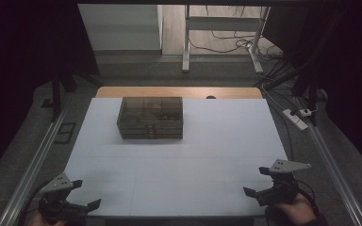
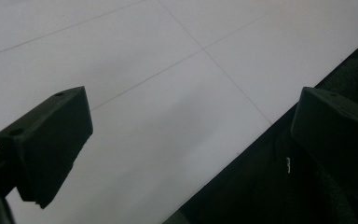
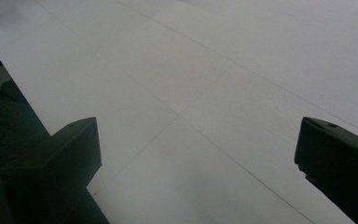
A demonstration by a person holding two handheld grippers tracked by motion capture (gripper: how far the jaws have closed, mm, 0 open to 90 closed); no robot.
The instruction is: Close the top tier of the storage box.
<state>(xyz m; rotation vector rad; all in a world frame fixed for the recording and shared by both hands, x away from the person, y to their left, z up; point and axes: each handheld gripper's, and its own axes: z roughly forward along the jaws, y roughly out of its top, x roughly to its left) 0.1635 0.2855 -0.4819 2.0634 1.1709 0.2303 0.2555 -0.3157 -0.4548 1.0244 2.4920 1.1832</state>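
In the high view we see the left gripper at lower left and the right gripper at lower right, fingers spread and empty, well apart from the smoky translucent drawer box at upper centre of the matte white table. Its contents look dim, perhaps small parts.

In the left gripper view, blocky black fingers stand wide over the table's edge.

In the right gripper view, the fingers gape over bare, faintly seamed white.

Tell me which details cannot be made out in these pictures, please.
- Drawer box, high view: its contents are dim behind tinted walls and too small to name.
- Left claw, high view: the hand holding it is cut off by the bottom edge.
- Left claw and right claw, gripper views: both look at bare table, so the box is out of frame.
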